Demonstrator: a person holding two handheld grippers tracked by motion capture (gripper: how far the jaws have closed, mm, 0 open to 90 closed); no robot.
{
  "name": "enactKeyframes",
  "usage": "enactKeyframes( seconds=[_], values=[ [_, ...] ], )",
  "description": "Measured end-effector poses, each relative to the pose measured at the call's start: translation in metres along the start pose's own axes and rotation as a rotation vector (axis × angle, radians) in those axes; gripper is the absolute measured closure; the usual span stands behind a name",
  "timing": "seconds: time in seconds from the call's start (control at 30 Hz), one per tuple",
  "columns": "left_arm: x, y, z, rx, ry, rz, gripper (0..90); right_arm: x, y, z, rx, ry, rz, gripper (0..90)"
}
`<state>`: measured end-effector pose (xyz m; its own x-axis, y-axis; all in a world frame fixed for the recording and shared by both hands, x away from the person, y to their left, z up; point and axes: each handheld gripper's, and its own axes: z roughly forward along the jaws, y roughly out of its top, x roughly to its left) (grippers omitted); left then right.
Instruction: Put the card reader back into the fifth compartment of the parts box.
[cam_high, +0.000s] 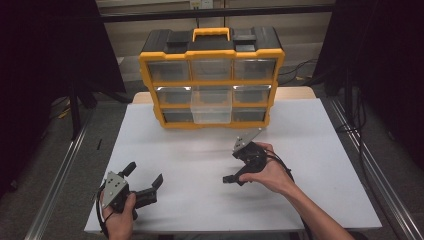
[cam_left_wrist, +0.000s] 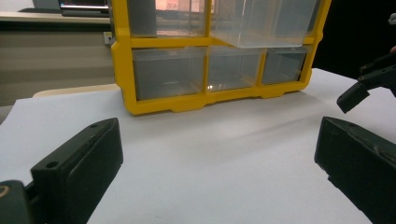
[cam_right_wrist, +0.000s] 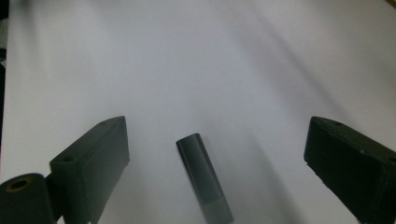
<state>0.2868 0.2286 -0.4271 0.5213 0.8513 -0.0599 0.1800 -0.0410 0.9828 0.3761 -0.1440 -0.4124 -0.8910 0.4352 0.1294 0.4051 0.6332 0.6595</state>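
Note:
A small dark grey cylinder (cam_right_wrist: 204, 182) lies on the white table (cam_right_wrist: 210, 56), between the wide-apart jaws of my right gripper (cam_right_wrist: 217, 133). That gripper (cam_high: 235, 167) is open and points down at the table right of centre, held by a hand. My left gripper (cam_high: 145, 175) rests low at the front left, open and holding nothing (cam_left_wrist: 217, 140). It faces the yellow and black drawer organizer (cam_high: 211, 55). The organizer's middle clear drawer (cam_high: 211, 109) is pulled out toward me.
The organizer (cam_left_wrist: 122, 60) stands at the back centre of the table, its other clear drawers closed. The pulled-out drawer (cam_left_wrist: 261, 23) juts forward over the table. One jaw of the right gripper (cam_left_wrist: 369, 84) appears at the right edge of the left gripper view. Dark curtains flank the table.

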Motion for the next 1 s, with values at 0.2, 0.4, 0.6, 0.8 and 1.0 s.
enactKeyframes(
  seconds=[0.2,0.4,0.6,0.8,1.0],
  values=[
    [0.001,0.0,0.0,0.005,-0.002,0.003,1.3,-0.002,0.0,0.008,0.058,0.004,-0.029,16.4],
    [0.0,0.0,0.0,0.004,-0.004,-0.001,1.3,-0.003,-0.003,0.011,0.113,0.043,-0.028,24.7],
    [0.0,-0.001,0.001,0.01,-0.007,-0.001,1.3,-0.002,-0.004,0.013,0.15,0.049,-0.052,32.0],
    [0.0,-0.001,0.0,0.01,-0.007,-0.001,1.3,-0.003,-0.005,0.019,0.196,0.054,-0.063,42.3],
    [0.0,0.0,0.0,0.007,-0.008,0.0,1.3,-0.001,-0.006,0.022,0.226,0.041,-0.108,52.7]
  ],
)
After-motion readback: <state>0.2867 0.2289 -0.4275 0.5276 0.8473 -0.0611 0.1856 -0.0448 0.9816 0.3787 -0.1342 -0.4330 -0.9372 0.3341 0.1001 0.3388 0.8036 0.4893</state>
